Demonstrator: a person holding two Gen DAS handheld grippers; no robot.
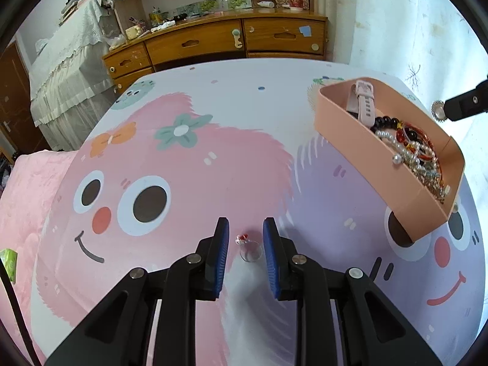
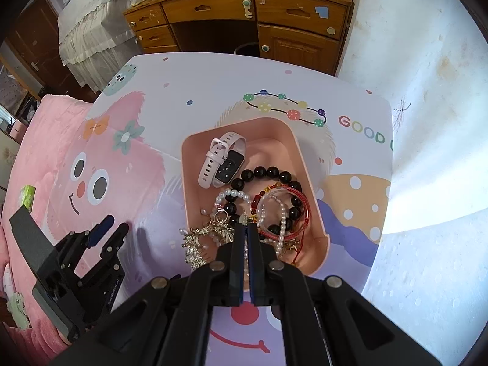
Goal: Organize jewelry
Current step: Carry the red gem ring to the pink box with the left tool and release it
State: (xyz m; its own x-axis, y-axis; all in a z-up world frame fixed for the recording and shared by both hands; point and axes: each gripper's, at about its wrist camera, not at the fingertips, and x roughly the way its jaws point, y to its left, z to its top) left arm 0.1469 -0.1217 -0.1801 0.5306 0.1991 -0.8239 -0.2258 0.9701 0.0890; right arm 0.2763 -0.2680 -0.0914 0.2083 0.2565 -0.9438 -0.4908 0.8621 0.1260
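Observation:
A pink tray (image 1: 360,140) (image 2: 308,180) on the cartoon table mat holds a pink smartwatch (image 2: 221,160), a black bead bracelet (image 2: 268,172), pearl strands (image 2: 282,216), a red cord bracelet (image 2: 303,206) and gold pieces (image 2: 207,231). My left gripper (image 1: 245,231) is open low over the mat, its pads either side of a small clear ring with a red charm (image 1: 250,248). My right gripper (image 2: 245,228) hovers above the tray's near end, shut on a small round silver piece that shows at its tip in the left wrist view (image 1: 438,110). The left gripper also shows in the right wrist view (image 2: 111,225).
A wooden desk with drawers (image 1: 219,42) stands beyond the table's far edge. A pink bed cover (image 1: 27,189) lies to the left with a green packet (image 1: 8,260) on it. A white wall (image 2: 427,122) runs along the right.

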